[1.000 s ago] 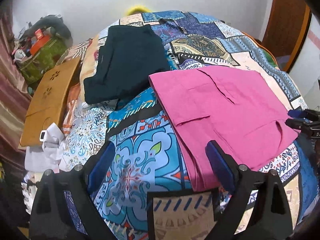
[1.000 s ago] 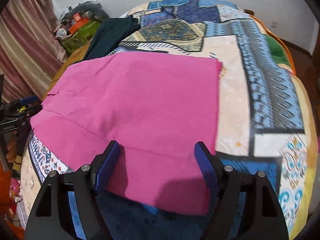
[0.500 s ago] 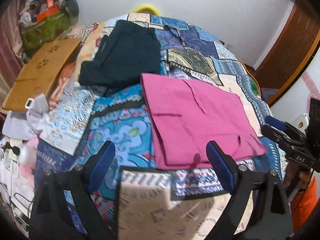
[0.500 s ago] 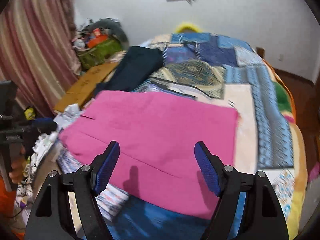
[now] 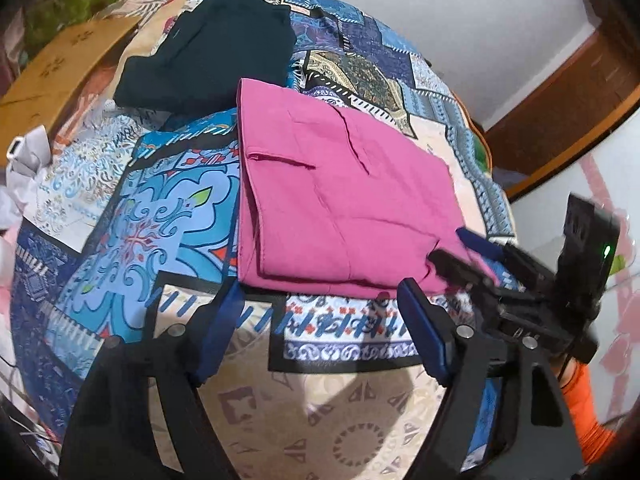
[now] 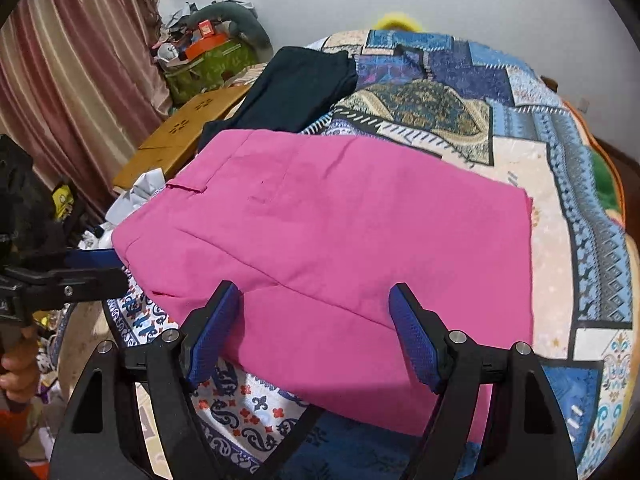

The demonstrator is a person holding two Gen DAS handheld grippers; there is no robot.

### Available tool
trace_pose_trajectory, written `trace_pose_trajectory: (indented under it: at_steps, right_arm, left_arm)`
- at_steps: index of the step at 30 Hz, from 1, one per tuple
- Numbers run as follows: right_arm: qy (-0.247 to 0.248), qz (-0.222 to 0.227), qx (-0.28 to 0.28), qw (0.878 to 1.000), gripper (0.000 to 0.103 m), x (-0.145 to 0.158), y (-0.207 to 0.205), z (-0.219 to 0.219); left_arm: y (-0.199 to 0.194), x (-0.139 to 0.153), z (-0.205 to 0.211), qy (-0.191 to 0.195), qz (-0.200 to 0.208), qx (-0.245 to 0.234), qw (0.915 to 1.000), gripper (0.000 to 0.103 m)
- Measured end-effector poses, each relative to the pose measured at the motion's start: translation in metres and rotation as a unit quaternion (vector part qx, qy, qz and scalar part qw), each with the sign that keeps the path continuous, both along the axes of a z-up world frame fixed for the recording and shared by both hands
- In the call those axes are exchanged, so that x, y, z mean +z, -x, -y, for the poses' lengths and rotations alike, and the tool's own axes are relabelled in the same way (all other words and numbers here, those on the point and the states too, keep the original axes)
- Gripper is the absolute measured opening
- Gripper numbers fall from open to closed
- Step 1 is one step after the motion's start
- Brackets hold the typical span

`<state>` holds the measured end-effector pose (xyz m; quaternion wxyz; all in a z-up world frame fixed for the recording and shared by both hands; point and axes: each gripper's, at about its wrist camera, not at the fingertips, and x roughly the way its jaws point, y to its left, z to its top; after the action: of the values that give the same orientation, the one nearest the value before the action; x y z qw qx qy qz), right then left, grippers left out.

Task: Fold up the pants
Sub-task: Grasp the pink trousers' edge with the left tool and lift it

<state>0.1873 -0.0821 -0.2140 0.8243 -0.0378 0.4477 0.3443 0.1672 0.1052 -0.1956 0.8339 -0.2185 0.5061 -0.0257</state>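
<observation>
No readable text anywhere

The orange box (image 6: 204, 42) atop the clutter by the curtain carries a label too small to make out, and a white mark on the left claw (image 6: 60, 276) body at the frame's edge cannot be read.

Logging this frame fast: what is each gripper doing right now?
Left gripper: open, holding nothing, short of the pink pants.
Right gripper: open, holding nothing, over the pants' near edge.
</observation>
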Motion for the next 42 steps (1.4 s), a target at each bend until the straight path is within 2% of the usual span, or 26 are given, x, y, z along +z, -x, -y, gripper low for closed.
trace_pose_trajectory:
  at_steps: [2, 4, 6, 8, 10, 14, 18, 20, 22, 26, 29, 34, 38, 42]
  right_arm:
    - [-0.002, -0.002, 0.001, 1.0, 0.076, -0.002, 0.002, 0.001]
    - [-0.004, -0.005, 0.0, 1.0, 0.076, -0.002, 0.002, 0.0]
    - [-0.006, -0.009, 0.0, 1.0, 0.076, -0.002, 0.002, 0.0]
    - [-0.007, -0.009, -0.001, 1.0, 0.077, -0.002, 0.003, 0.0]
    - [-0.009, -0.011, -0.004, 1.0, 0.077, -0.002, 0.003, 0.0]
    - [-0.01, -0.01, -0.004, 1.0, 0.077, -0.001, 0.005, 0.001]
    - [-0.017, -0.011, -0.012, 1.0, 0.077, 0.001, 0.005, 0.006]
    - [-0.023, -0.015, -0.018, 0.999, 0.077, 0.0, 0.004, 0.011]
    - [-0.025, -0.018, -0.025, 0.999, 0.077, 0.0, 0.004, 0.016]
    - [-0.023, -0.019, -0.032, 0.999, 0.077, -0.002, 0.003, 0.023]
    - [-0.016, -0.012, -0.033, 0.999, 0.077, -0.002, 0.006, 0.026]
    - [-0.021, -0.017, -0.036, 0.999, 0.077, -0.005, 0.006, 0.029]
    - [-0.022, -0.017, -0.037, 0.999, 0.077, -0.006, 0.006, 0.029]
    - [-0.025, -0.019, -0.037, 0.999, 0.077, -0.006, 0.006, 0.03]
  left_arm:
    - [-0.005, -0.002, -0.006, 0.041, 0.003, 0.004, 0.9992, 0.078]
    - [-0.012, -0.002, -0.011, 0.064, 0.004, 0.012, 0.9979, 0.074]
    - [-0.022, -0.003, -0.011, 0.071, 0.008, 0.007, 0.9974, 0.052]
    - [-0.032, -0.007, -0.011, 0.069, 0.002, 0.012, 0.9975, 0.036]
    - [-0.039, -0.011, -0.013, 0.066, 0.0, 0.021, 0.9976, 0.03]
    - [-0.043, -0.006, -0.006, 0.005, 0.014, 0.025, 0.9996, 0.024]
    - [-0.034, 0.007, 0.006, -0.097, 0.042, 0.02, 0.9942, 0.022]
    - [-0.026, 0.017, 0.007, -0.159, 0.059, 0.026, 0.9853, 0.022]
    - [-0.02, 0.022, 0.005, -0.199, 0.07, 0.028, 0.9771, 0.021]
    - [-0.014, 0.035, -0.001, -0.266, 0.086, 0.028, 0.9598, 0.021]
    - [-0.015, 0.046, -0.003, -0.3, 0.102, 0.033, 0.9479, 0.021]
    - [-0.02, 0.063, 0.007, -0.306, 0.132, 0.023, 0.9427, 0.021]
    - [-0.026, 0.079, 0.014, -0.257, 0.158, 0.001, 0.9535, 0.02]
    - [-0.037, 0.092, 0.026, -0.219, 0.17, -0.022, 0.9606, 0.019]
